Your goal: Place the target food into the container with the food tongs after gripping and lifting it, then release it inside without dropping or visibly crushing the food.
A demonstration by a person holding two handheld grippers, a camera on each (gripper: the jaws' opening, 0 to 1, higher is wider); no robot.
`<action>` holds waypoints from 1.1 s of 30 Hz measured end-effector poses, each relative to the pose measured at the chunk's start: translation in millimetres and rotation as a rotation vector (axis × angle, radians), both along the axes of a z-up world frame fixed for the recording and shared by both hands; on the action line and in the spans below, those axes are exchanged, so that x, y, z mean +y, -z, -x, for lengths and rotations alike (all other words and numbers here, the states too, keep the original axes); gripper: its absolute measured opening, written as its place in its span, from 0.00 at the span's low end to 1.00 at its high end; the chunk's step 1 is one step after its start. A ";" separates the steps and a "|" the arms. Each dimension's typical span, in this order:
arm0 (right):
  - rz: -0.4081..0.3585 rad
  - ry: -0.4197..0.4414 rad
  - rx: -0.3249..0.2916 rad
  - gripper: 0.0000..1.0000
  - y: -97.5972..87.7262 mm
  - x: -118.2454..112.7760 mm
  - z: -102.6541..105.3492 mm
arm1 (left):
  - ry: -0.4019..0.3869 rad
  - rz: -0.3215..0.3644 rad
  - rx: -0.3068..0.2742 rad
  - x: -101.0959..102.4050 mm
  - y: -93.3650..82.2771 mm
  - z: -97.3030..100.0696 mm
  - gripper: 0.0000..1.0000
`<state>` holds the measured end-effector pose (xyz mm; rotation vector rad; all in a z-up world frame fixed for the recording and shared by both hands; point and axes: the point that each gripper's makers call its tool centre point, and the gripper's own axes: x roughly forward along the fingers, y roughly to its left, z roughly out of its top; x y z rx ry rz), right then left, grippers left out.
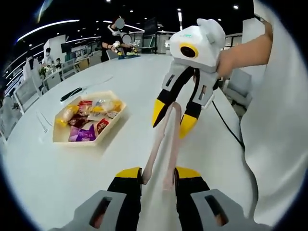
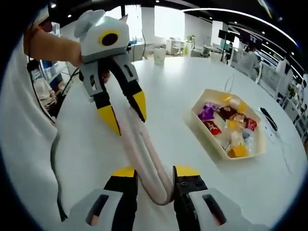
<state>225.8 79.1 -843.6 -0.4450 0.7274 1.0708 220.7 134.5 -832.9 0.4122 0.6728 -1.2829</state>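
Observation:
Pale pink food tongs hang above the white table, held between both grippers. My left gripper is shut on the tongs' two arms. My right gripper comes in from above, its yellow tips on the far end. In the right gripper view the tongs have their bent hinge end in my right gripper, and the left gripper grips the arms. A cream tray of wrapped snacks lies to the left; in the right gripper view the tray is to the right.
A black cable runs over the table by the person's white sleeve. A black pen-like object lies beyond the tray. A white cup stands far back. People and chairs are at the far edge.

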 end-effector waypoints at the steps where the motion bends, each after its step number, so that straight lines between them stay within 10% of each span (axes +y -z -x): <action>1: -0.005 0.011 0.005 0.29 0.9 -1.0 -0.9 | 0.001 0.000 0.005 -0.9 0.4 -1.0 0.25; 15: -0.042 0.093 -0.003 0.31 6.9 -8.2 -23.8 | 0.018 -0.033 0.099 -6.6 10.1 -22.0 0.26; 33: -0.058 0.183 -0.040 0.34 23.8 -18.6 -47.8 | 0.041 -0.092 0.033 -14.4 26.1 -44.9 0.35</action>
